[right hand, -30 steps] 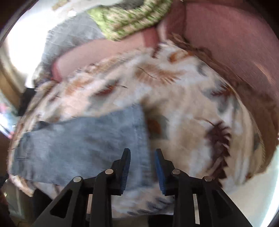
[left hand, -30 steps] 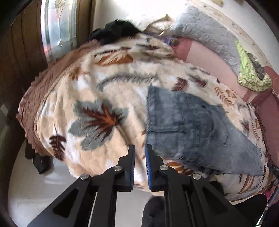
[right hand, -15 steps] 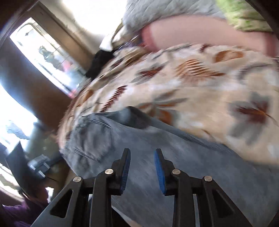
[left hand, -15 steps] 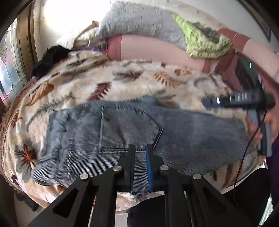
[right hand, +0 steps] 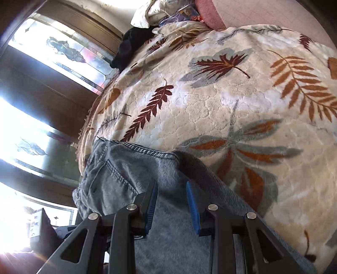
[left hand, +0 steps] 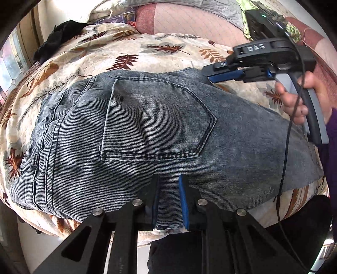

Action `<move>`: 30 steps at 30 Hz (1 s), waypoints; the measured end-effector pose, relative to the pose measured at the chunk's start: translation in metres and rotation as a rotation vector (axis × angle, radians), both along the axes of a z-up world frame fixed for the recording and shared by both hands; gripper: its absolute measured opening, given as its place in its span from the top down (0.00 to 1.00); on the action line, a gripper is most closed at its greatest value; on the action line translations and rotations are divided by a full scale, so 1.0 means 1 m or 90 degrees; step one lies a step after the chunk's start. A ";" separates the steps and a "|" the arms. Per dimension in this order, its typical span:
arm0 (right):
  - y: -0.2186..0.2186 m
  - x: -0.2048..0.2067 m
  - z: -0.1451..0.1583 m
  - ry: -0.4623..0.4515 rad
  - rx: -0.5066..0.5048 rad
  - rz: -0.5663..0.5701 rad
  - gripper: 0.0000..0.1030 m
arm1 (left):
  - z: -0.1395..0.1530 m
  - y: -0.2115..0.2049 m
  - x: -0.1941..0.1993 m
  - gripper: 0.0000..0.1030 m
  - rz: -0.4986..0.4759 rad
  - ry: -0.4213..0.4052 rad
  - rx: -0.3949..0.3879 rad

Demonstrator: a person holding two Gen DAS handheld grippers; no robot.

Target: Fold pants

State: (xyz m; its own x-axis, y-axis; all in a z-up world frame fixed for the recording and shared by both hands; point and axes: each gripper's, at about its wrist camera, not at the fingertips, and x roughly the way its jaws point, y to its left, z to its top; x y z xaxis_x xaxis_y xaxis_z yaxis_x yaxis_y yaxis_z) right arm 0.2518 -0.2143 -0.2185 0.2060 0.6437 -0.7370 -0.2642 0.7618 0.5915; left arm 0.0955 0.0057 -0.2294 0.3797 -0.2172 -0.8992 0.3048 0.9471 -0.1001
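Observation:
Grey-blue denim pants (left hand: 147, 126) lie flat on a leaf-print blanket (left hand: 126, 52), back pocket up, waistband at the left. My left gripper (left hand: 169, 189) sits low over the near edge of the pants, jaws slightly apart with denim between them. My right gripper (left hand: 212, 77) reaches in from the right to the far edge of the pants, a hand on its handle. In the right wrist view the right gripper (right hand: 171, 196) is open just above the pants (right hand: 126, 172) near the far edge.
A black garment (left hand: 56, 40) lies at the blanket's far left corner. Pink cushions (left hand: 189, 21) and a grey quilt (left hand: 189, 6) line the back. Stained-glass windows (right hand: 63, 52) and dark wood stand to the left. A black cable (left hand: 284, 158) hangs from the right gripper.
Both grippers have closed in on the pants. The left moved down onto the near edge and opened a little. The right swung to the far edge.

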 end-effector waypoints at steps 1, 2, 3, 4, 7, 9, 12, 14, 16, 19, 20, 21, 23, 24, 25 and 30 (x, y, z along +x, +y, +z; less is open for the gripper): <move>0.002 0.000 -0.002 -0.001 -0.010 0.010 0.67 | -0.001 0.000 -0.001 0.82 -0.001 0.000 0.000; 0.003 0.001 -0.003 -0.002 -0.021 0.015 0.59 | -0.001 -0.003 0.000 0.82 -0.002 -0.001 0.000; 0.004 0.002 -0.004 -0.006 -0.036 0.016 0.55 | -0.001 -0.004 -0.001 0.82 -0.005 -0.002 0.001; 0.004 0.004 -0.005 -0.014 -0.045 0.016 0.52 | -0.002 -0.003 -0.001 0.82 -0.006 -0.003 0.002; 0.002 0.007 -0.007 -0.019 -0.041 0.013 0.52 | -0.002 -0.002 -0.005 0.82 -0.007 -0.003 0.003; 0.002 0.010 -0.009 -0.016 -0.041 0.012 0.52 | -0.001 -0.002 -0.007 0.81 -0.008 -0.004 0.005; 0.008 0.012 -0.017 0.005 -0.046 0.032 0.53 | 0.000 -0.001 -0.008 0.81 -0.007 -0.002 0.003; 0.012 0.011 -0.018 0.000 -0.053 0.039 0.81 | 0.000 -0.001 -0.007 0.81 -0.006 0.001 0.000; 0.015 0.009 -0.013 -0.030 -0.083 0.039 0.95 | 0.001 0.001 -0.006 0.81 -0.003 0.004 -0.002; 0.015 0.009 0.003 -0.079 -0.103 0.003 0.96 | 0.003 0.000 -0.005 0.80 0.001 0.003 0.001; 0.015 0.010 0.006 -0.090 -0.109 -0.007 0.96 | 0.004 -0.002 -0.005 0.80 0.003 -0.001 0.001; 0.016 0.012 0.007 -0.098 -0.117 -0.018 0.96 | 0.004 -0.003 -0.004 0.79 0.003 -0.003 0.003; 0.017 0.016 0.001 -0.087 -0.128 -0.028 0.96 | 0.001 -0.006 -0.004 0.75 -0.002 -0.003 0.008; 0.017 0.019 -0.005 -0.085 -0.138 -0.044 0.96 | -0.001 -0.007 -0.006 0.75 -0.005 -0.004 0.014; 0.016 0.022 -0.010 -0.083 -0.147 -0.069 0.96 | -0.001 -0.008 -0.007 0.75 -0.007 -0.007 0.019; -0.023 0.009 -0.007 -0.070 -0.064 -0.168 0.95 | 0.008 -0.004 -0.015 0.73 -0.008 -0.013 0.019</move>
State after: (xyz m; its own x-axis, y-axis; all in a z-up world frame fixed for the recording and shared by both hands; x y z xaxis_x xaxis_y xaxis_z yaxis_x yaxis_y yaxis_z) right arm 0.2606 -0.2371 -0.2257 0.4380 0.4827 -0.7584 -0.1076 0.8657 0.4888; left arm 0.0804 0.0017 -0.2216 0.3949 -0.1949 -0.8978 0.3182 0.9458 -0.0653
